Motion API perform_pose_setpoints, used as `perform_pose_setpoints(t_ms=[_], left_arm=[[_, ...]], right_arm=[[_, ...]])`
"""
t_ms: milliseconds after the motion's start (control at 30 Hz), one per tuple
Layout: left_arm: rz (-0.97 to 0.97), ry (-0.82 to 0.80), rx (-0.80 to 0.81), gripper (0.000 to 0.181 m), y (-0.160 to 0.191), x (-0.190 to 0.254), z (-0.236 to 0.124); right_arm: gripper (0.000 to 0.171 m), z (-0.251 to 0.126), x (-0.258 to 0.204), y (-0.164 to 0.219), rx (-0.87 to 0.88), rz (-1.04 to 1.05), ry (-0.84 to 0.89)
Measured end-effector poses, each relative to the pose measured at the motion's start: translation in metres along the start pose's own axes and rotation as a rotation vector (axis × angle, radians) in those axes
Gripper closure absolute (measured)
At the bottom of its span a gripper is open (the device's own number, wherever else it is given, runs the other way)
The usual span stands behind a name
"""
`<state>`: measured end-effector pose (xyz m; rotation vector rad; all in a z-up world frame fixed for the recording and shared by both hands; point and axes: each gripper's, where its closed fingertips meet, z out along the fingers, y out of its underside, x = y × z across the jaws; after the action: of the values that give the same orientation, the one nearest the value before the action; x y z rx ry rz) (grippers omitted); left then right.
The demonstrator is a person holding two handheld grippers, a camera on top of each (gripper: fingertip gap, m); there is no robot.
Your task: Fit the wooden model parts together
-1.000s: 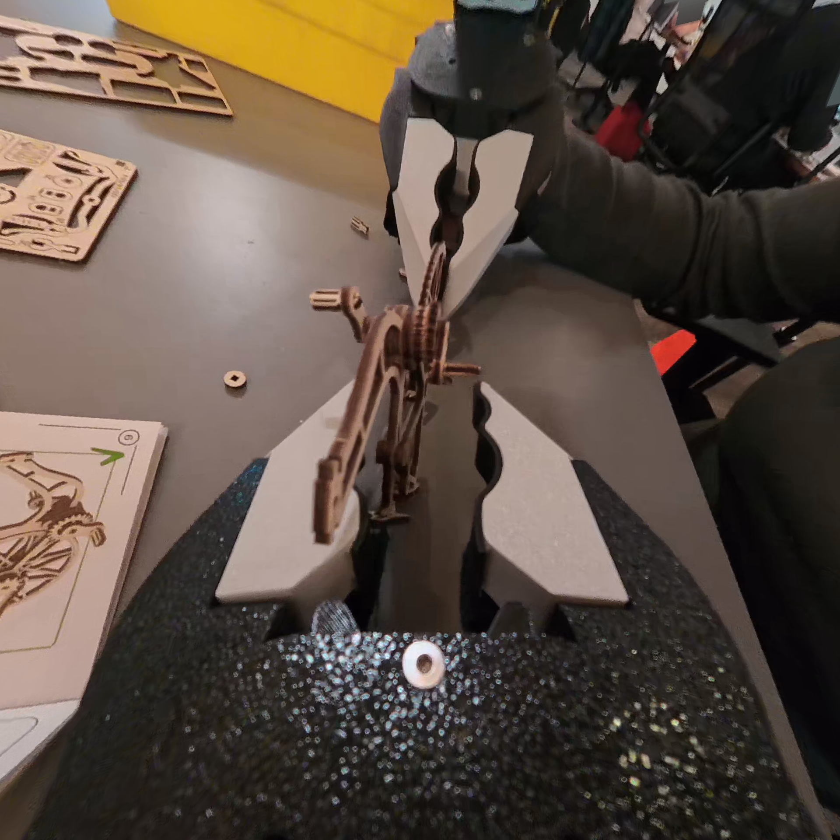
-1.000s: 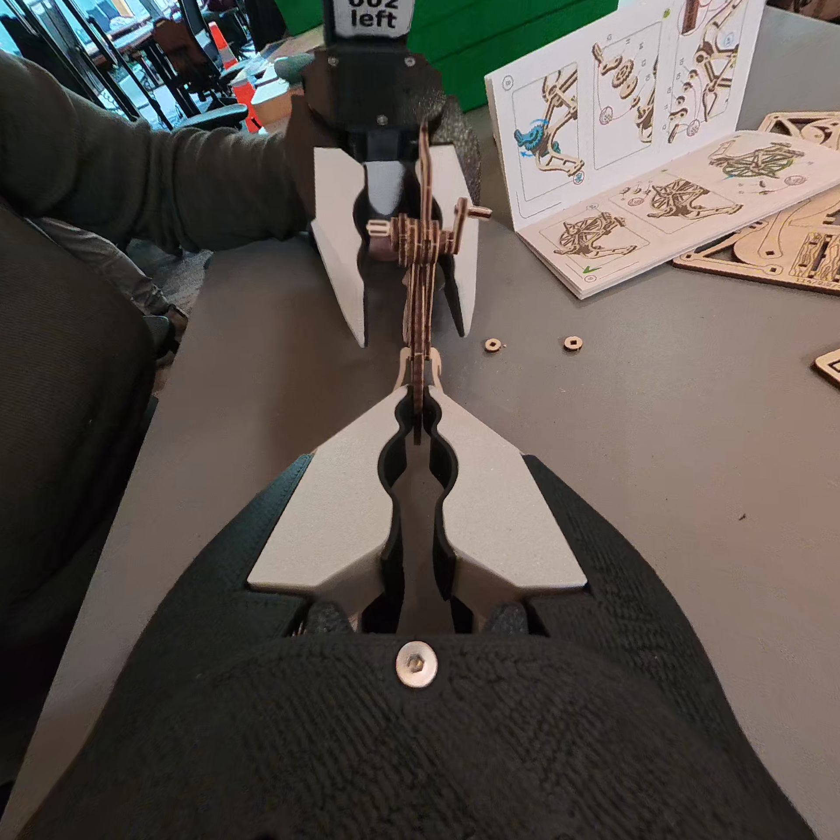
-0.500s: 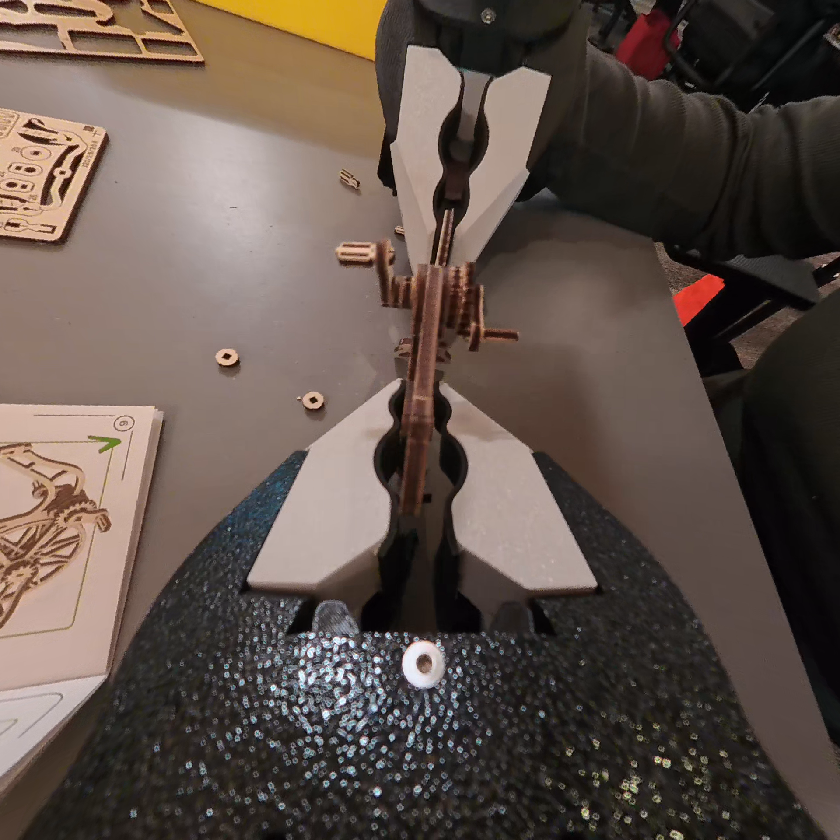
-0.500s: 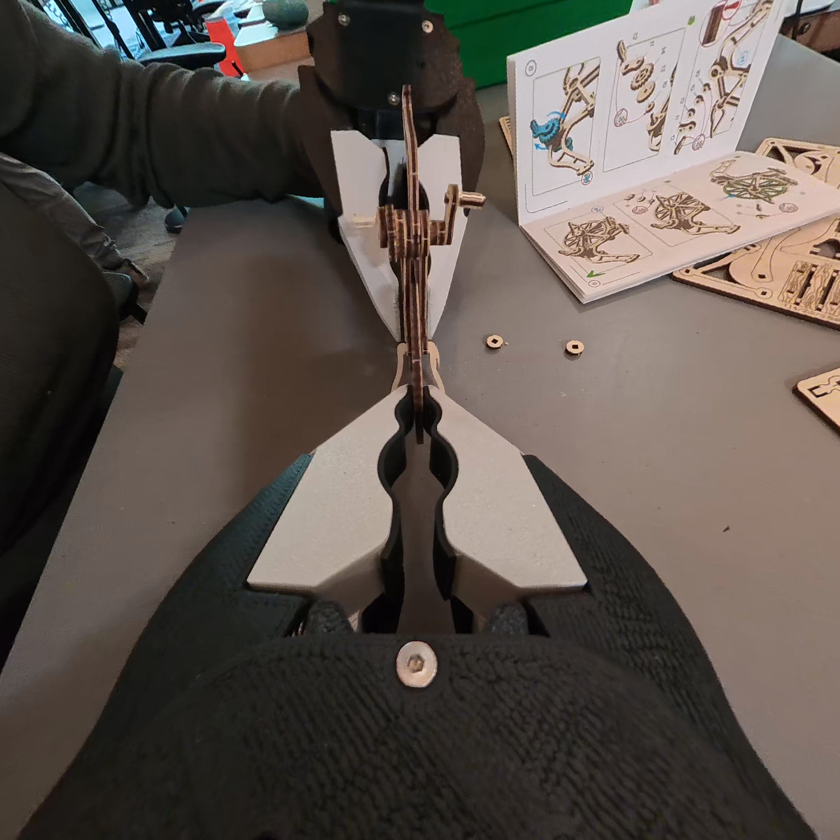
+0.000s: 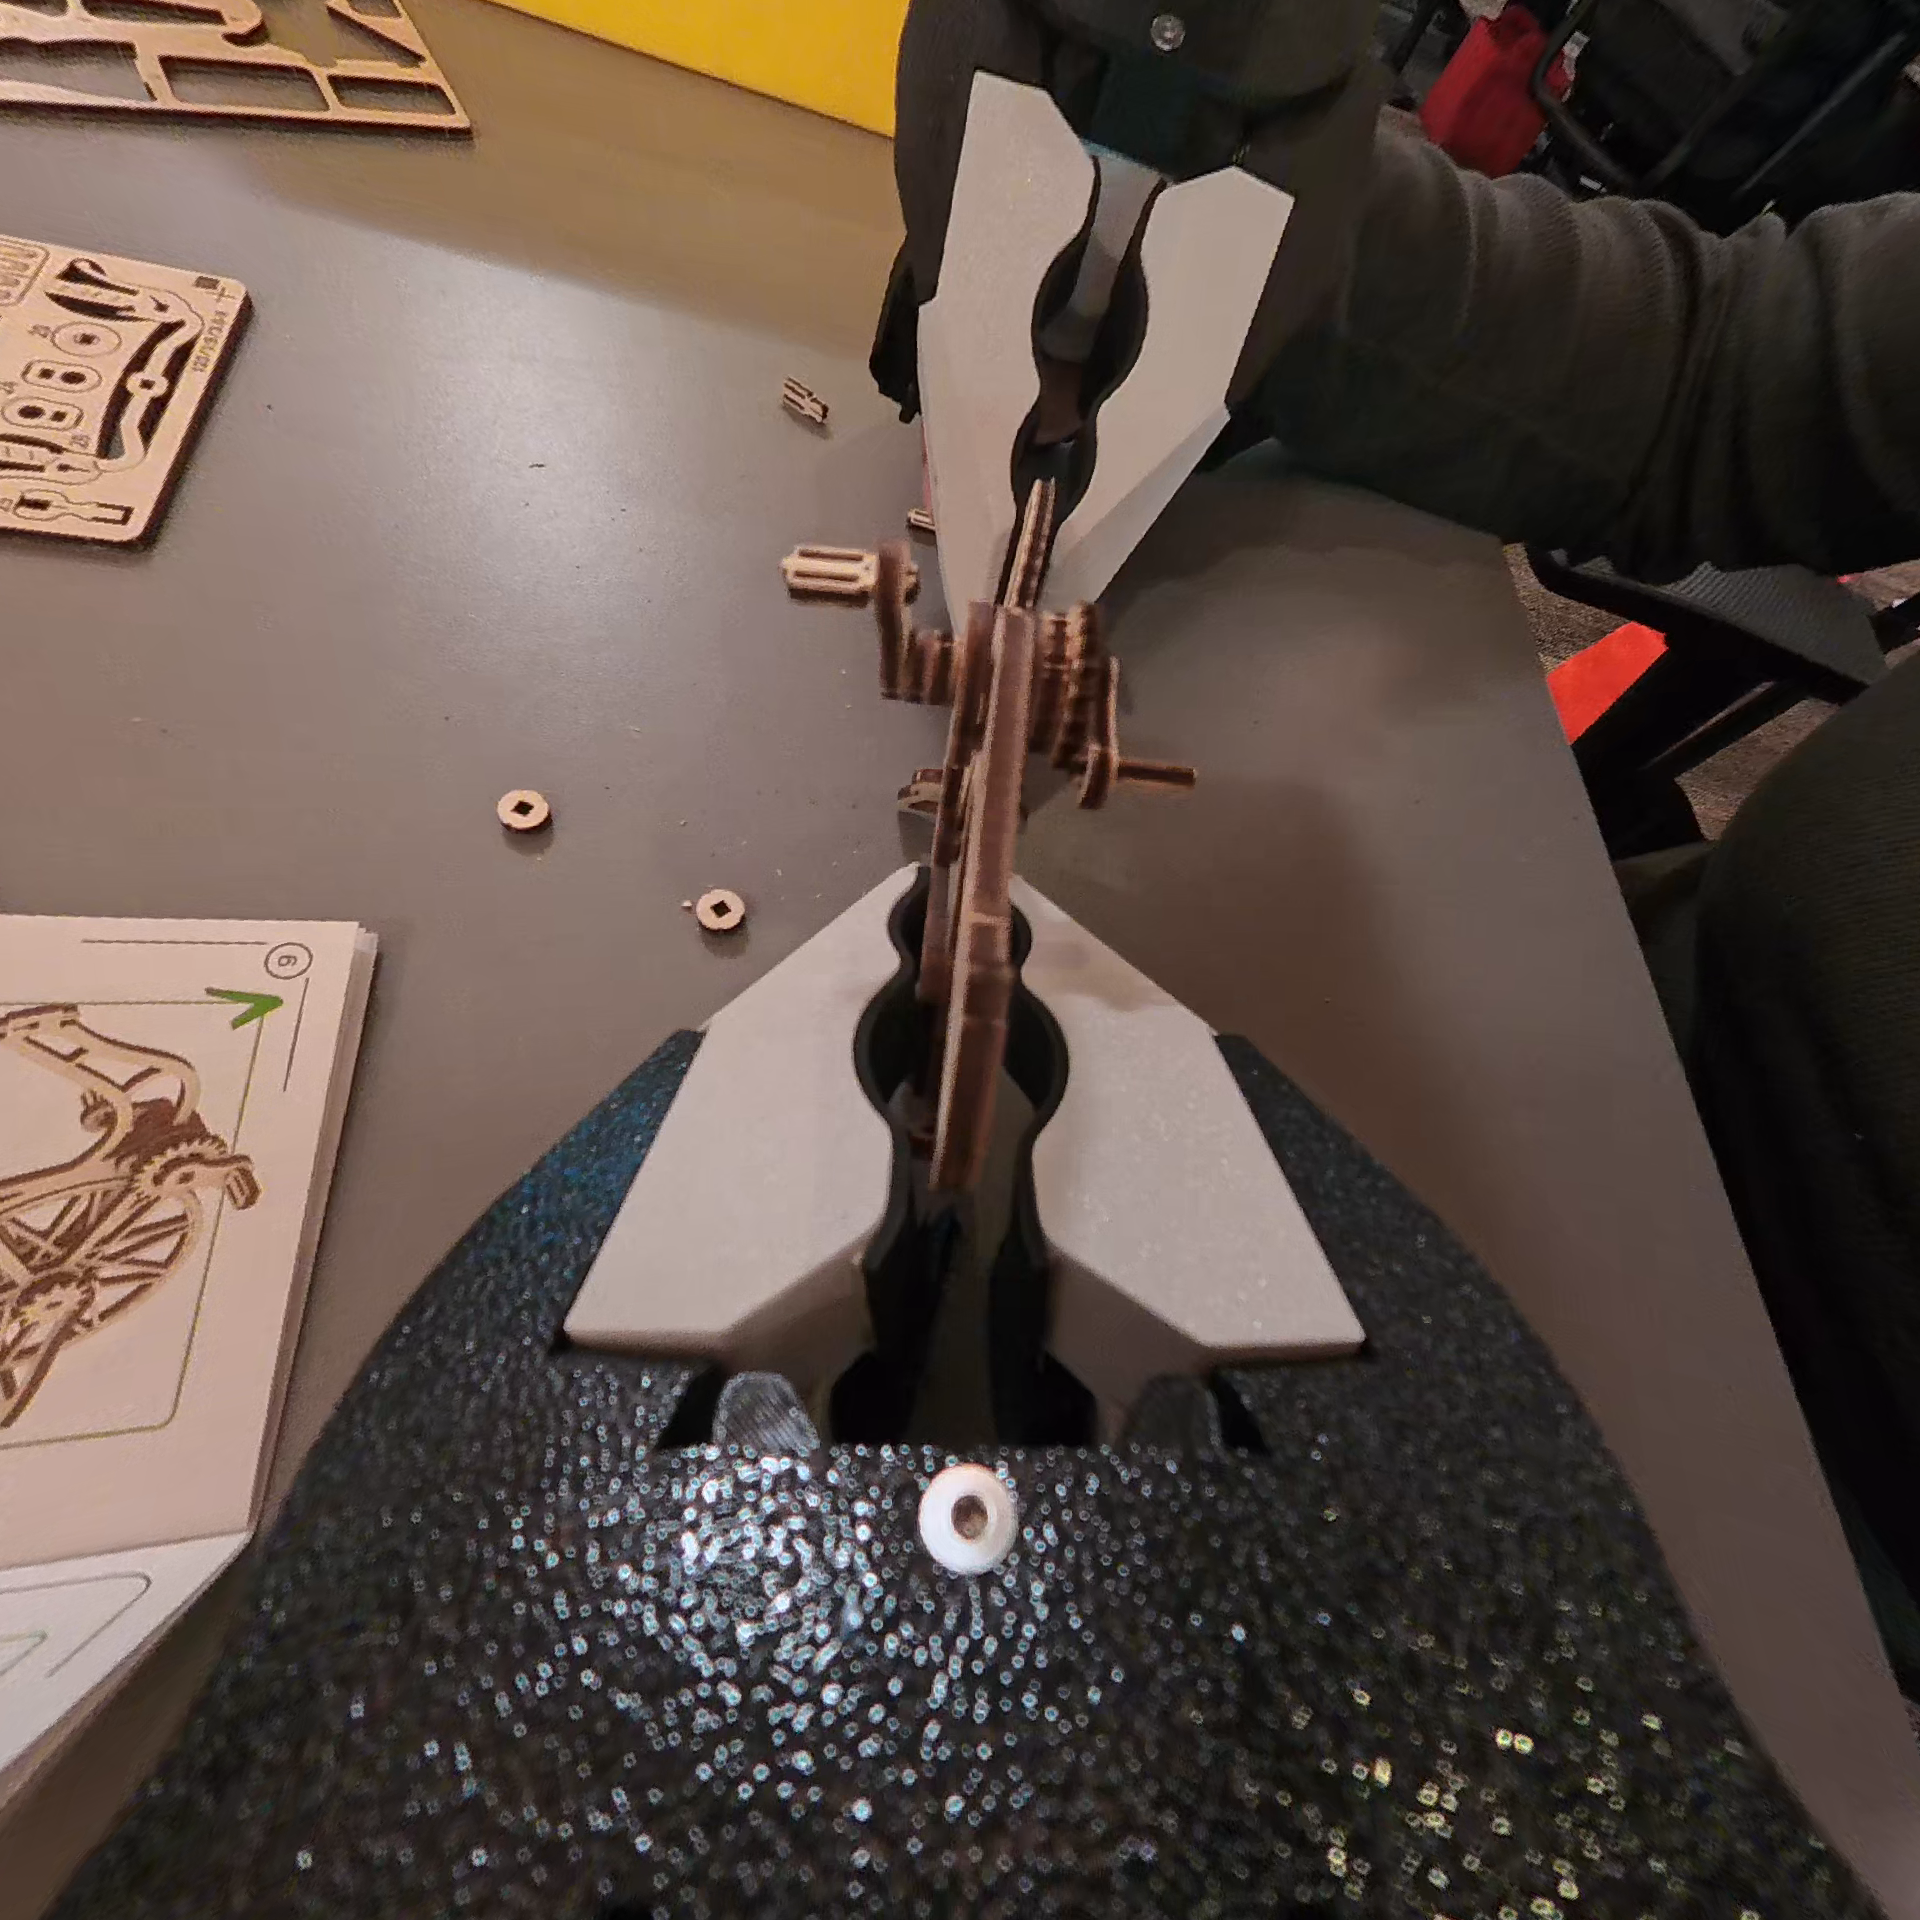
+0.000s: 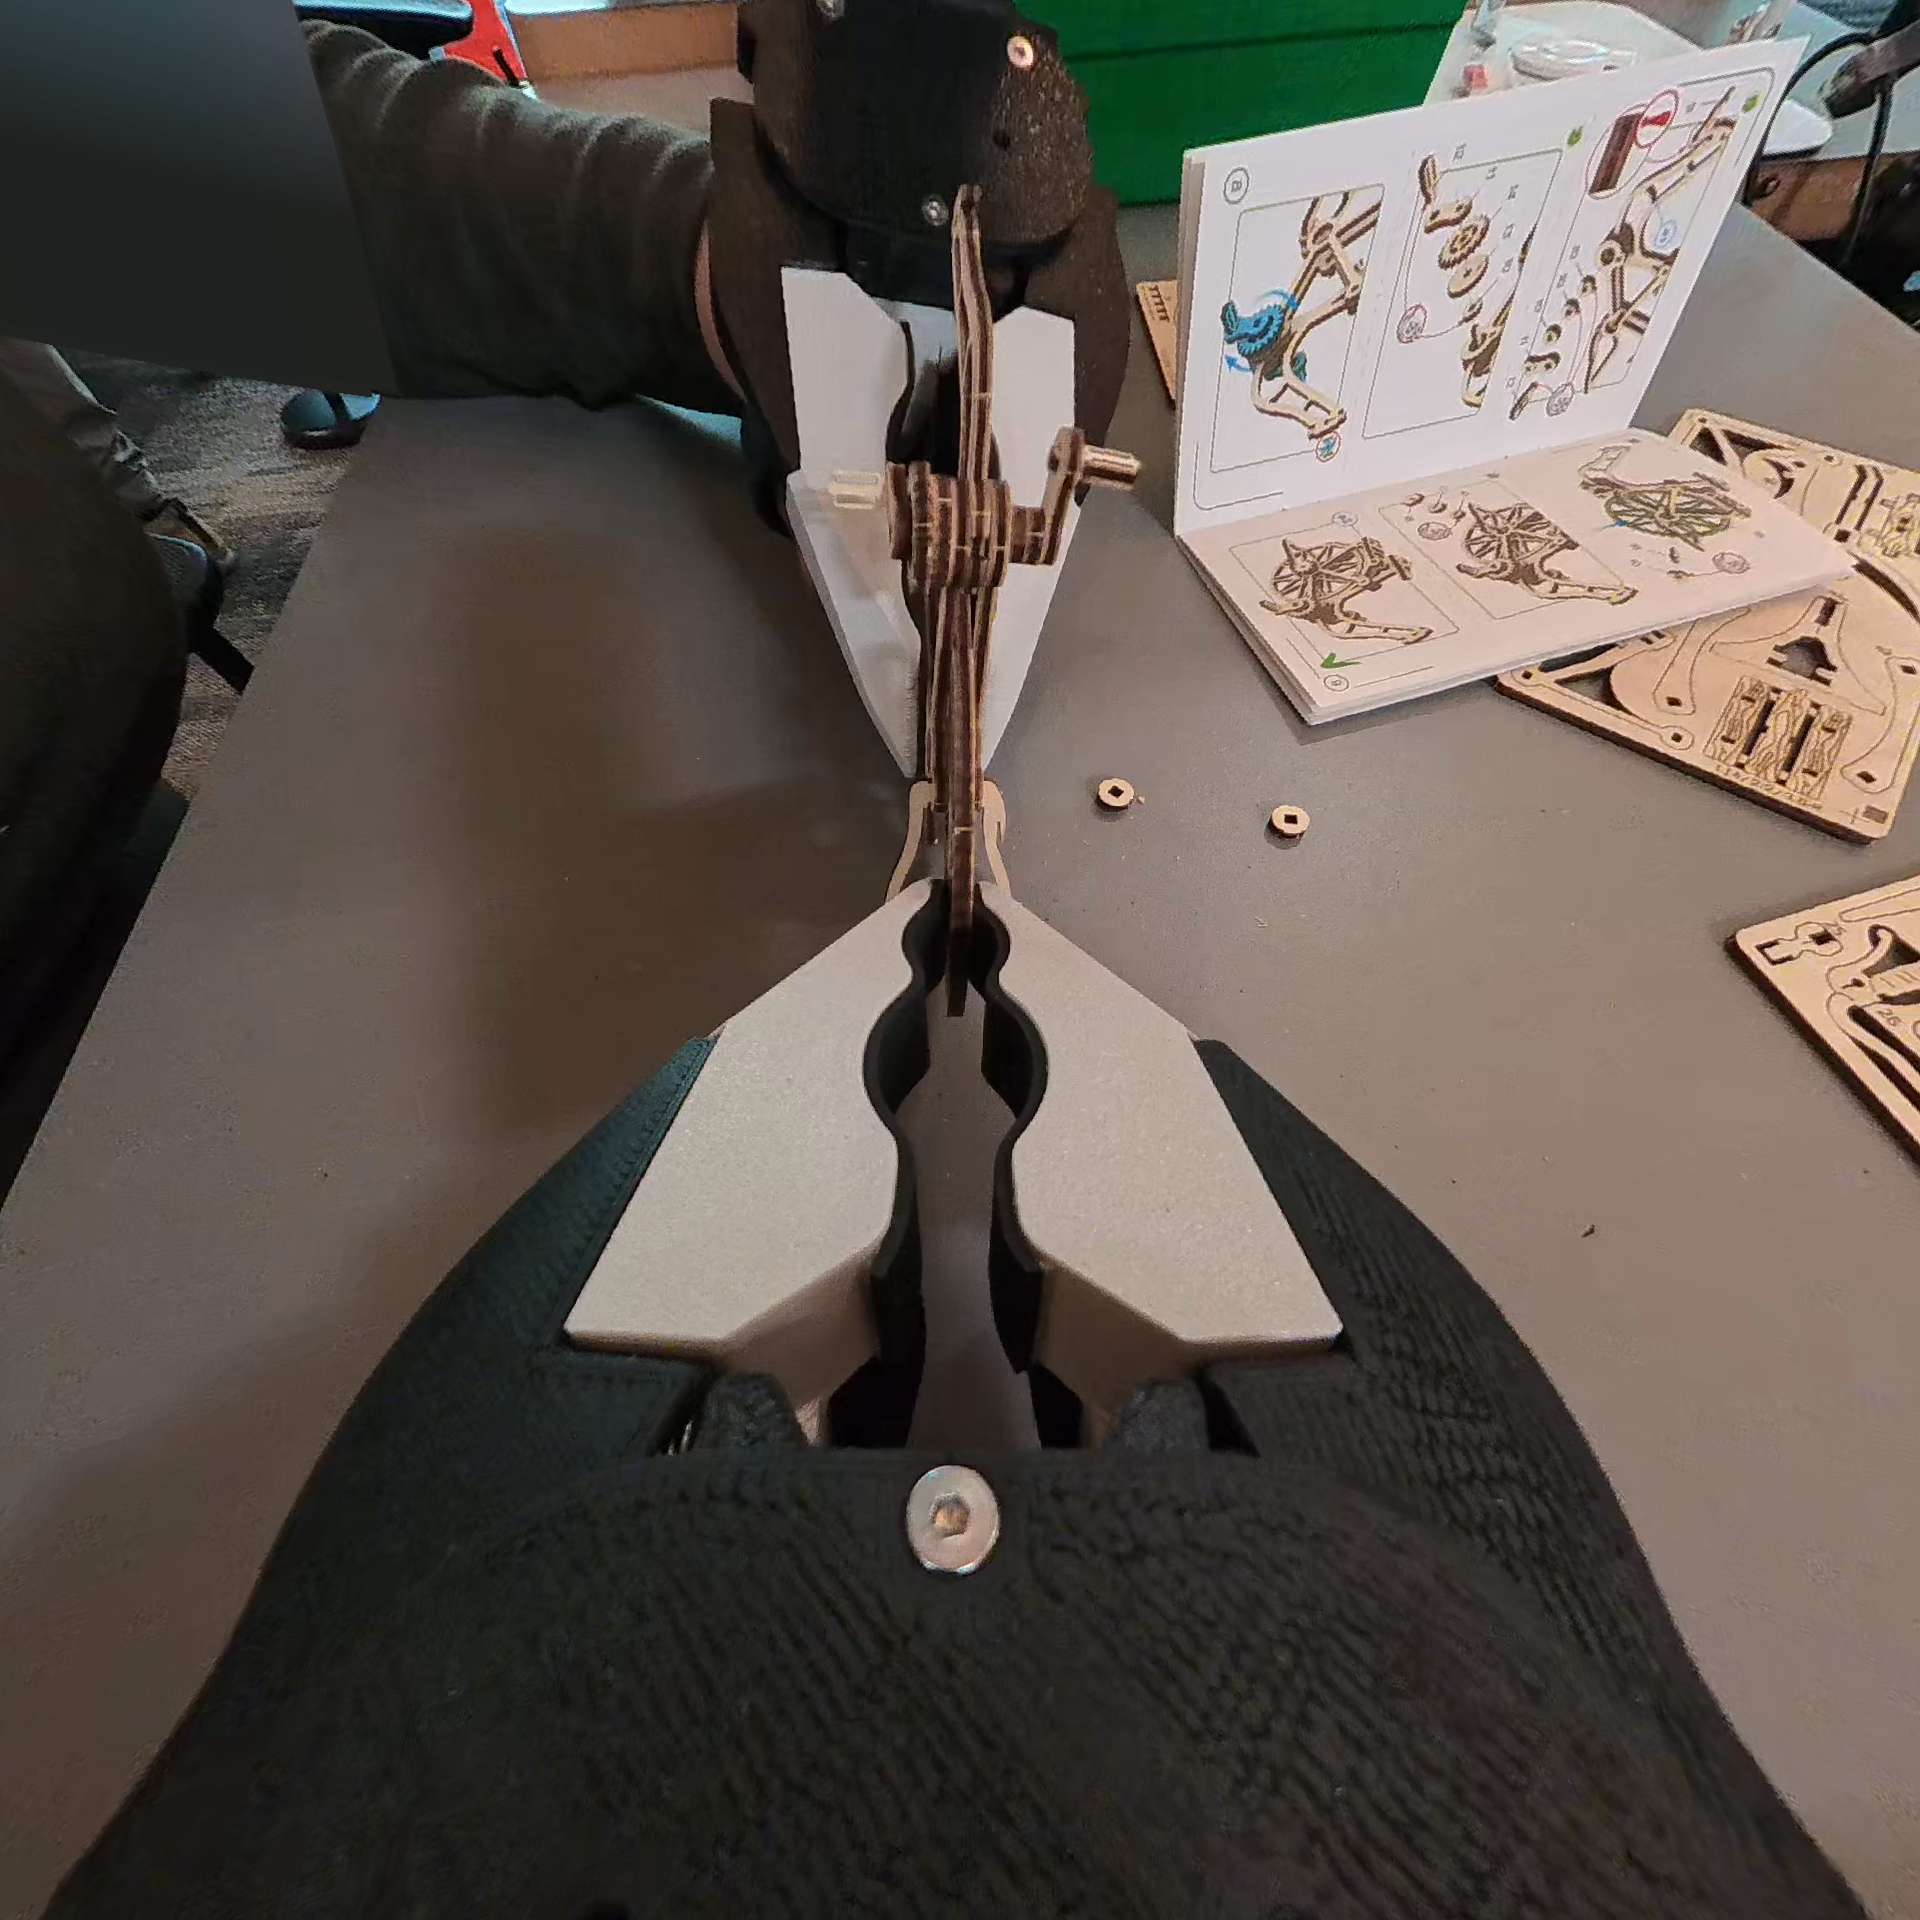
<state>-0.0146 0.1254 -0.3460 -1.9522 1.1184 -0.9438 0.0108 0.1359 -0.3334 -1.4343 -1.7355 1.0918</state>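
A brown wooden model (image 5: 997,707), a flat frame with stacked gears and a side crank, hangs edge-on above the grey table (image 5: 468,623) between both grippers. My left gripper (image 5: 966,883) is shut on its near end. My right gripper (image 5: 1023,582) faces it from across the table and is shut on the far end. In the right wrist view, my right gripper (image 6: 961,888) pinches the model's (image 6: 966,520) thin lower edge. My left gripper (image 6: 948,764) holds it from behind, its fingers partly hidden by the model.
Two small wooden washers (image 5: 523,809) (image 5: 720,910) lie on the table left of the model. An open instruction booklet (image 6: 1455,468) and punched wooden part sheets (image 6: 1766,707) (image 5: 94,395) lie on that side too. The table edge (image 5: 1558,727) runs close on the other side. Tip to tip, the grippers are about 4 cm apart.
My left gripper was open with the model slanted beside its left finger. It has shut on the model, which now stands edge-on. My right gripper kept its hold.
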Motion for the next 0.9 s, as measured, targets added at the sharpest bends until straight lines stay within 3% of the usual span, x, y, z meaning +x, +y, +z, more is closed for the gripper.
perform_pose_setpoints(t_ms=[500, 600, 700, 900], left_arm=[[-0.065, 0.012, 0.023, 0.173, -0.003, -0.005, -0.002], [-0.109, 0.031, 0.032, 0.151, -0.004, -0.007, -0.003], [-0.136, 0.068, 0.101, 0.157, -0.012, -0.006, -0.009], [-0.14, 0.067, 0.078, 0.153, -0.009, -0.005, -0.007]], right_arm=[[0.17, 0.001, 0.004, -0.003, 0.018, 0.101, -0.001], [0.171, -0.001, 0.005, -0.015, 0.113, 0.207, -0.035], [0.171, -0.004, 0.008, -0.02, 0.165, 0.285, -0.055], [0.171, -0.002, 0.004, -0.017, 0.105, 0.199, -0.021]])
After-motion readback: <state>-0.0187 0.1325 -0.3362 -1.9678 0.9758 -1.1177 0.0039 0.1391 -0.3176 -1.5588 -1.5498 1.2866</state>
